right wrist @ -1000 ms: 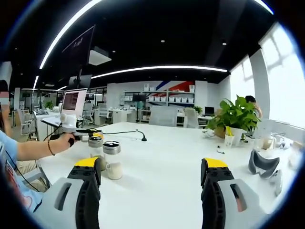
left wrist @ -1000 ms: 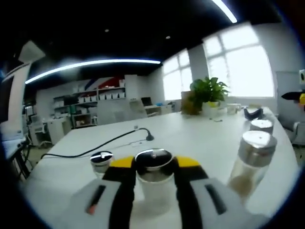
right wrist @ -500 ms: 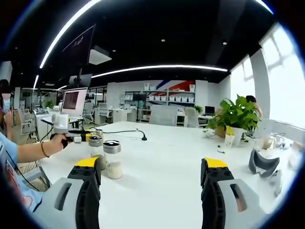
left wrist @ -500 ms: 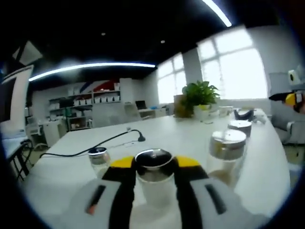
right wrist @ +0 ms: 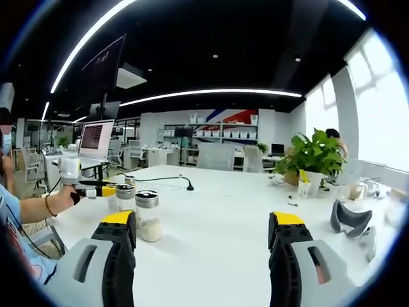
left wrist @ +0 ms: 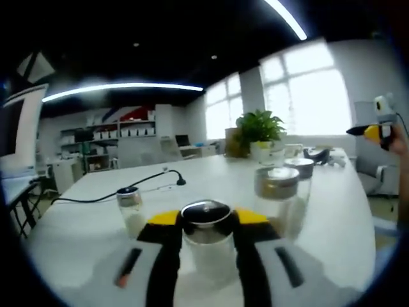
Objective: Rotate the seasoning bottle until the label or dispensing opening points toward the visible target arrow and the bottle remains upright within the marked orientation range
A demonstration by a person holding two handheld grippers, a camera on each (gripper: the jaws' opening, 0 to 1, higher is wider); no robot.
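We can read no brand or writing on any bottle; the labels are too small or blurred. In the left gripper view, a small bottle (left wrist: 130,206) stands at 9 o'clock on the white table (left wrist: 332,211), the left gripper (left wrist: 205,231) holds the seasoning bottle (left wrist: 206,240) by its glass body between narrow jaws at 6 o'clock, and two taller jars (left wrist: 281,198) stand at 3 o'clock. Behind them are a potted plant (left wrist: 259,130) and bright windows (left wrist: 313,96). In the right gripper view, the right gripper (right wrist: 203,238) stays wide and holds nothing above the table; at 9 o'clock a hand (right wrist: 59,199) carries the other gripper beside the bottles.
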